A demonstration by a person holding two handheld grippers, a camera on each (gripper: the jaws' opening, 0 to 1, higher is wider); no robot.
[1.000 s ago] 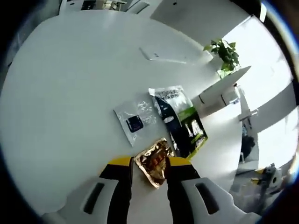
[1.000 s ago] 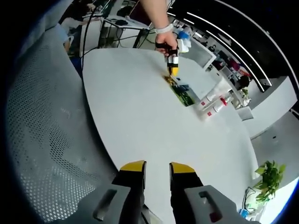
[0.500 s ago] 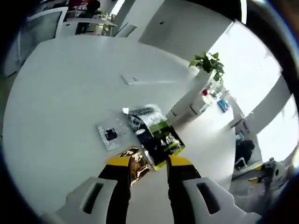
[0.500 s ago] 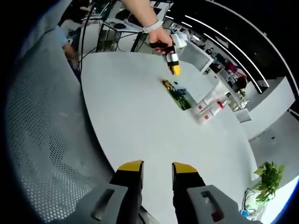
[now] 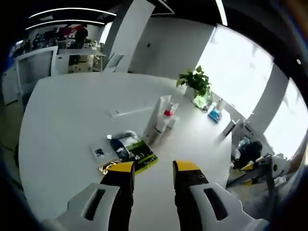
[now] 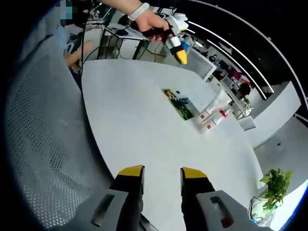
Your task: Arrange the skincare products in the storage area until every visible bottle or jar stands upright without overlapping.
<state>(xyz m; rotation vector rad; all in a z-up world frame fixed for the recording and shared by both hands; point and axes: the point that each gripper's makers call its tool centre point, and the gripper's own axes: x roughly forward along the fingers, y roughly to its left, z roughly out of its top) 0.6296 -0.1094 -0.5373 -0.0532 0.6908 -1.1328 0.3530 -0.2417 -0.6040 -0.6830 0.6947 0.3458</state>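
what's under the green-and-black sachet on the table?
The green-and-black sachet overlaps a gold foil packet and a dark blue pouch; anything further beneath is covered.

- The left gripper view is taken from high above the white table (image 5: pixel 62 125), looking down and across it toward bright windows and a plant (image 5: pixel 195 83).
- The right gripper view is taken from low at the table's (image 6: pixel 139 130) near edge, looking along it, far from the things.
- The flat packets (image 5: pixel 127 154) (image 6: pixel 179 105) and white tubes (image 5: pixel 161 118) (image 6: pixel 214 113) are seen in both views.
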